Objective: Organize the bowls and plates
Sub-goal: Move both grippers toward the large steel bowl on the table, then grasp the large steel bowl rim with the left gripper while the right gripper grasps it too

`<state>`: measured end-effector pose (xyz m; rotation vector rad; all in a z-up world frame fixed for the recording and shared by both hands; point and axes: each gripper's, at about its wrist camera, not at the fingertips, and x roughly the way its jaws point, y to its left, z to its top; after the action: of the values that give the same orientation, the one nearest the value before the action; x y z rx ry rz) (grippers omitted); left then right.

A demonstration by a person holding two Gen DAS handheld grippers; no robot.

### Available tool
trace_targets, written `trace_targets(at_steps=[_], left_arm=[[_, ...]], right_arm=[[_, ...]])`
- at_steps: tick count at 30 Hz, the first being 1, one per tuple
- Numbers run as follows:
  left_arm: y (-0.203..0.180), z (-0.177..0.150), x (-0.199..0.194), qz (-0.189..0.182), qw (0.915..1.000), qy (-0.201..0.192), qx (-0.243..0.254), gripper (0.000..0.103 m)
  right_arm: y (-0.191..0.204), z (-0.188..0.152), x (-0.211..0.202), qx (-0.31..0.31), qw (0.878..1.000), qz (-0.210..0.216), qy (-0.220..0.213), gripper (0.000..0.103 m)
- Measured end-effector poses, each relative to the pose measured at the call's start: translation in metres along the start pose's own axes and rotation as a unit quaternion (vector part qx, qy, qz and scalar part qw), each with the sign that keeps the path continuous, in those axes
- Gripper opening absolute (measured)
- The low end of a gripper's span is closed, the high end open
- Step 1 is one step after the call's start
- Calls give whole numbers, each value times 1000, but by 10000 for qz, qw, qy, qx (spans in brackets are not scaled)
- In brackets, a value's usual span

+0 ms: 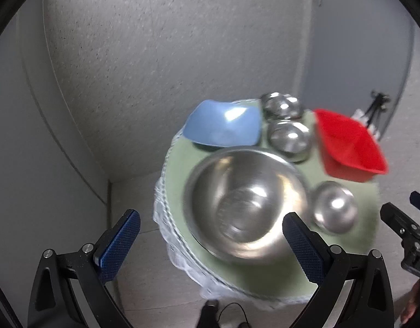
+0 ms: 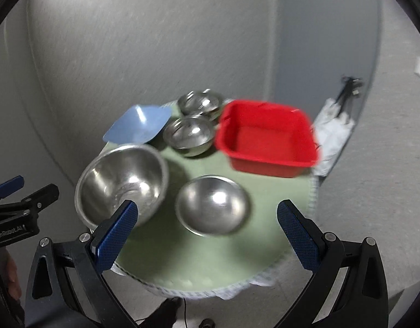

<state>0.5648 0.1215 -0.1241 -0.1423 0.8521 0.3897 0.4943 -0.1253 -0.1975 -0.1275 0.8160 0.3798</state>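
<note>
The round bench (image 2: 199, 259) with its pale green cover and white lace edging stands in a corner of the room, against a rough grey wall (image 2: 155, 41). On its far right side sits the square red plastic tub (image 2: 267, 139), the biggest thing on it. Next in size is the large stainless steel mixing bowl (image 2: 122, 186), at the near left edge. Behind that bowl, at the far left, is the pale blue square plastic bowl (image 2: 138, 128), tilted so one corner lifts.

To the right of the big bowl, near the middle front, rests the medium round steel bowl (image 2: 212, 205), apart from its neighbours. Two small steel bowls sit between the blue bowl and the red tub: the nearer small steel bowl (image 2: 189, 136) and, just behind and touching or nearly touching it, the farther small steel bowl (image 2: 200, 104).

The left gripper (image 1: 210, 243) hangs above the large mixing bowl, its jaws spread wide and gripping nothing. The right gripper (image 2: 207, 227) hovers over the near side of the bench, the medium bowl showing between its blue pads (image 2: 114, 240); its jaws are likewise spread wide and hold nothing.

A folded white umbrella (image 2: 332, 134) leans beyond the bench on the right.
</note>
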Motion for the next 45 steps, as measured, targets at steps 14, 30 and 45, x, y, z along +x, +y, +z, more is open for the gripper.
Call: trace_targets(at_steps=[14,30,45], left_arm=[[36,70,188,-405,9908,1042,765,78],[46,82,214,-849,9876,1260,406,16],[-126,157,179,-1419,9856,37,916,17]], right_arm=[[59,26,167,-103,9903,150,1375,85],[31,25,199,-70,9737,1264,1895,13],[-142,118,122,29,9901,1320,471,11]])
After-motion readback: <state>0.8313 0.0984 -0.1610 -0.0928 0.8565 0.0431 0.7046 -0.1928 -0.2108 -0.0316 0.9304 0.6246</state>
